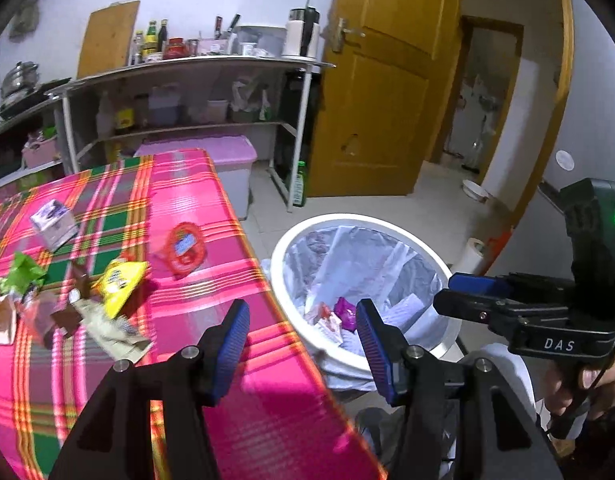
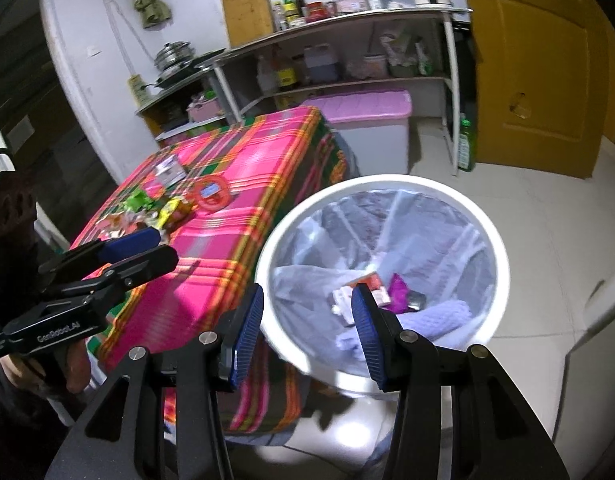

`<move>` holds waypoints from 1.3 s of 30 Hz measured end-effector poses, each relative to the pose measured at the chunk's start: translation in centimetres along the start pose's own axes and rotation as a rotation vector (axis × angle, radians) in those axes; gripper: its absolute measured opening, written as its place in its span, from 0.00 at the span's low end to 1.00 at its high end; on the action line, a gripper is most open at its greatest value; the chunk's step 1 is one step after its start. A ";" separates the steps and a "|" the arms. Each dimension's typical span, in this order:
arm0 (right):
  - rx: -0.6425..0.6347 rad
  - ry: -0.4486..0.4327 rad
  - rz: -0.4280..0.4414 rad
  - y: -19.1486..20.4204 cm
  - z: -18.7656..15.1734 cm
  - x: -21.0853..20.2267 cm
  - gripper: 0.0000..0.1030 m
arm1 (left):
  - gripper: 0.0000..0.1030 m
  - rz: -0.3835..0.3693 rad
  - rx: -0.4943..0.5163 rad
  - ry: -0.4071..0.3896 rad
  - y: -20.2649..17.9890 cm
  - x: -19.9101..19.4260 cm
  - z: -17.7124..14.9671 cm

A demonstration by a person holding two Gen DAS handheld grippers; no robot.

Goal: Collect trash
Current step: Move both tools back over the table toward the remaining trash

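Both claws empty. Left claw [image 1: 303, 336] has its jaws spread wide, nothing between the pads; it hangs over the worktop edge where the plaid cloth [image 1: 235, 208] meets the bin [image 1: 295, 240]. Right claw [image 2: 307, 328] is about half open, also holding nothing, poised above the near rim of the bin [image 2: 503, 280]. From the left wrist view the right claw [image 1: 459, 292] shows side-on at the right, a hand [image 1: 587, 384] on its grip; from the right wrist view the left claw [image 2: 155, 244] shows at the left, over the cloth [image 2: 235, 216]. Bin is white, round, lined with a pale bag, standing on the tiled floor just beside the worktop. Already inside: a purple wrapper [image 2: 399, 286], a red-and-white packet [image 2: 373, 280], some lilac cloth or paper low down. Trash on the worktop, well back from the claws: red round wrapper [image 1: 185, 248], yellow packet [image 1: 121, 286], green crumpled wrapper [image 1: 21, 274], small white-purple box [image 1: 53, 220], brown wrapper [image 1: 73, 312], and pale paper scraps [image 1: 111, 332] clustered at the left. Shelves with bottles and a pink-lidded tub [image 1: 227, 160] stand behind. Some blur on both views.
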State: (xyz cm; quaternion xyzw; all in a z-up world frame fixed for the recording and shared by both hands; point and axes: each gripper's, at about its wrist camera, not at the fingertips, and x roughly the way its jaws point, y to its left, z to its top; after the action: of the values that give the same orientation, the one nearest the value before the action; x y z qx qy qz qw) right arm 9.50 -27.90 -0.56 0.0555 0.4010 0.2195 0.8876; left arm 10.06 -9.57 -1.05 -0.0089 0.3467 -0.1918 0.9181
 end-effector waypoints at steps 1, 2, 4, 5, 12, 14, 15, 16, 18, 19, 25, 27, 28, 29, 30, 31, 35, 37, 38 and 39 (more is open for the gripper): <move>-0.007 -0.001 0.006 0.3 0.0 0.0 0.46 | 0.53 0.009 -0.003 -0.003 0.3 -0.3 -0.1; -0.015 -0.003 0.015 0.7 0.0 0.1 0.46 | 0.53 0.017 -0.008 -0.006 0.5 -0.6 -0.2; -0.026 -0.004 0.028 1.3 0.1 0.2 0.46 | 0.53 0.031 -0.018 -0.013 1.1 -1.2 -0.5; -0.033 -0.004 0.036 1.6 0.1 0.3 0.46 | 0.53 0.039 -0.024 -0.018 1.4 -1.5 -0.6; -0.062 0.000 0.067 3.4 0.3 1.3 0.49 | 0.53 0.100 -0.081 -0.043 3.9 -3.3 -1.5; -0.072 0.002 0.075 4.0 0.6 1.7 0.49 | 0.53 0.121 -0.098 -0.049 4.7 -3.7 -1.6; -0.075 0.003 0.079 4.0 0.7 1.8 0.49 | 0.53 0.129 -0.104 -0.051 5.1 -3.9 -1.6; -0.081 0.004 0.082 4.2 0.8 2.0 0.50 | 0.53 0.138 -0.112 -0.054 5.5 -4.0 -1.6; -0.091 0.005 0.086 4.6 1.1 2.4 0.51 | 0.53 0.156 -0.127 -0.057 6.4 -4.1 -1.4; -0.095 0.006 0.087 4.8 1.3 2.6 0.52 | 0.53 0.163 -0.133 -0.058 6.8 -4.1 -1.4; -0.114 0.009 0.096 5.5 2.4 3.8 0.55 | 0.53 0.196 -0.158 -0.055 8.6 -3.6 -1.2; -0.117 0.006 0.100 5.6 2.8 4.3 0.56 | 0.53 0.203 -0.162 -0.051 9.1 -3.4 -1.2; -0.117 0.005 0.102 5.6 2.9 4.4 0.56 | 0.53 0.206 -0.163 -0.049 9.4 -3.2 -1.1; -0.116 0.004 0.104 5.6 3.2 4.6 0.57 | 0.53 0.211 -0.164 -0.047 9.6 -2.9 -1.0; -0.116 0.004 0.105 5.6 3.3 4.7 0.57 | 0.53 0.216 -0.163 -0.044 9.8 -2.7 -0.9; -0.116 0.003 0.107 5.6 3.5 4.8 0.57 | 0.53 0.221 -0.160 -0.041 10.2 -2.4 -0.7; -0.115 0.003 0.108 5.5 4.0 5.3 0.57 | 0.53 0.230 -0.142 -0.027 11.1 -1.2 0.0; -0.111 0.003 0.108 5.4 4.2 5.6 0.58 | 0.54 0.236 -0.126 -0.013 11.5 -0.4 0.3; -0.109 0.004 0.107 5.4 4.4 5.8 0.58 | 0.54 0.234 -0.120 -0.009 11.7 -0.1 0.4; -0.107 0.004 0.107 5.3 4.5 5.9 0.58 | 0.54 0.230 -0.112 -0.003 11.8 0.3 0.6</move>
State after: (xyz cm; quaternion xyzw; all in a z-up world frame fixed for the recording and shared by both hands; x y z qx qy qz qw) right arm 14.42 -20.19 -0.15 0.0288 0.3872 0.2877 0.8755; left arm 14.72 1.20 -2.58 -0.0208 0.3543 -0.0654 0.9326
